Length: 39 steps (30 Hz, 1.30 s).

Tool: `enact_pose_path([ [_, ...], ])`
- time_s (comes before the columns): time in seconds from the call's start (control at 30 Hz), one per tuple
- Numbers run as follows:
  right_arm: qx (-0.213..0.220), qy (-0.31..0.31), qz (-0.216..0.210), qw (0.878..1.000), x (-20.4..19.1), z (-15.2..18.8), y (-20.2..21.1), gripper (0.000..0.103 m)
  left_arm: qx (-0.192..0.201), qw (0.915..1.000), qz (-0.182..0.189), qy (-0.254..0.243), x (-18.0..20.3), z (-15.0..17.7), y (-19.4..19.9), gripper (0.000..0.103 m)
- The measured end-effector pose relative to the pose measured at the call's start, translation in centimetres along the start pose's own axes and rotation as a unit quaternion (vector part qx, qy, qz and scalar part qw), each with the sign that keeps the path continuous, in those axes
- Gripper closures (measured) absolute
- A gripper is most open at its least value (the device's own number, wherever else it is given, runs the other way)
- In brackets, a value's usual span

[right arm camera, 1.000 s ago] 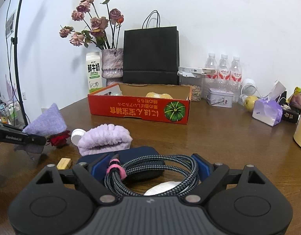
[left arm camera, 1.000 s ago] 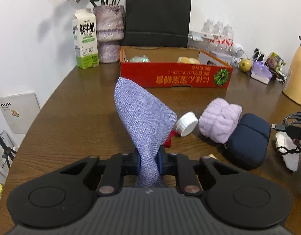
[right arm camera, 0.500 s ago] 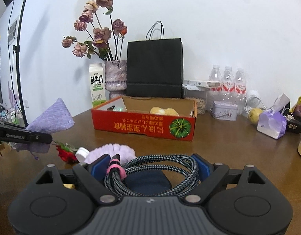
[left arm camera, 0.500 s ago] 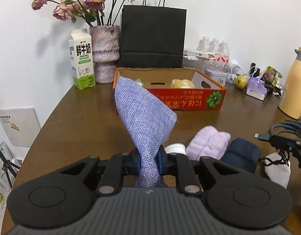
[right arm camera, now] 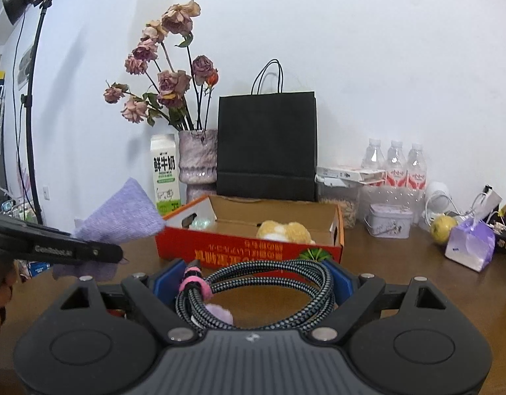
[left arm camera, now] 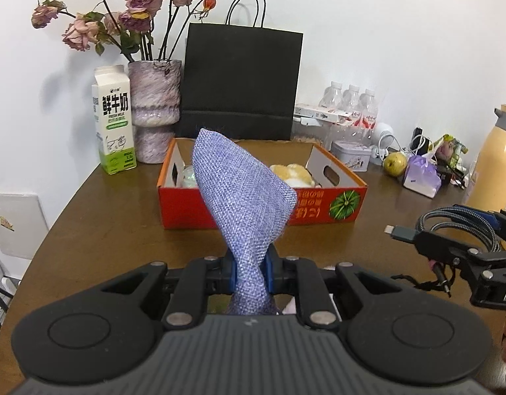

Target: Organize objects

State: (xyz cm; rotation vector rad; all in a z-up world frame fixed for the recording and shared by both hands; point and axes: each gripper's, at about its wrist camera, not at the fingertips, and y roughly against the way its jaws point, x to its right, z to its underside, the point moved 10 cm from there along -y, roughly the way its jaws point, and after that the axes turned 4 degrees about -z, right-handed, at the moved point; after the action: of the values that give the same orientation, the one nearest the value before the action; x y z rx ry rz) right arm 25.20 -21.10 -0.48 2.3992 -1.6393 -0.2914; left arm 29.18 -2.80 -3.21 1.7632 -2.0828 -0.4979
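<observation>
Left tool (left arm camera: 251,271) clamped tight on a purple woven pouch (left arm camera: 244,207), pinched at its lower part so the body flares up above the jaws. Right tool (right arm camera: 253,279) gripping a coiled braided cable (right arm camera: 263,288) wide across the loop, pink tie on one side. Both held above the bench (left arm camera: 105,230), in front of the red cardboard box (left arm camera: 318,212), which has a plush toy (right arm camera: 284,230) and a small item inside. Probably both go into the box.

Risks, as I judge them: the pouch blocks most of the left view, so the drop spot is hard to see. Cable's loose plug end (left arm camera: 401,232) sticks out and could snag the box rim, or the coil could spring apart on release. Tools are close together and could bump over the box.
</observation>
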Motion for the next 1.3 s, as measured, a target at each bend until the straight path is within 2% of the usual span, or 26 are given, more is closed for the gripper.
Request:
enact_pose_path([
  [0.37, 0.012, 0.005, 0.000, 1.000, 0.3, -3.2, -3.7, 0.015, 0.012, 0.9996, 0.003, 0.024, 1.0, -4.1, -3.6, 0.087],
  [0.87, 0.031, 0.010, 0.000, 0.999, 1.6, -7.4, -8.8, 0.015, 0.023, 0.9981, 0.021, 0.054, 2.1, -8.1, -7.8, 0.087],
  [1.3, 0.029, 0.012, 0.002, 1.000, 2.5, -10.1, -14.5, 0.015, 0.035, 0.9952, 0.007, 0.091, 0.0, -11.6, -12.0, 0.087],
])
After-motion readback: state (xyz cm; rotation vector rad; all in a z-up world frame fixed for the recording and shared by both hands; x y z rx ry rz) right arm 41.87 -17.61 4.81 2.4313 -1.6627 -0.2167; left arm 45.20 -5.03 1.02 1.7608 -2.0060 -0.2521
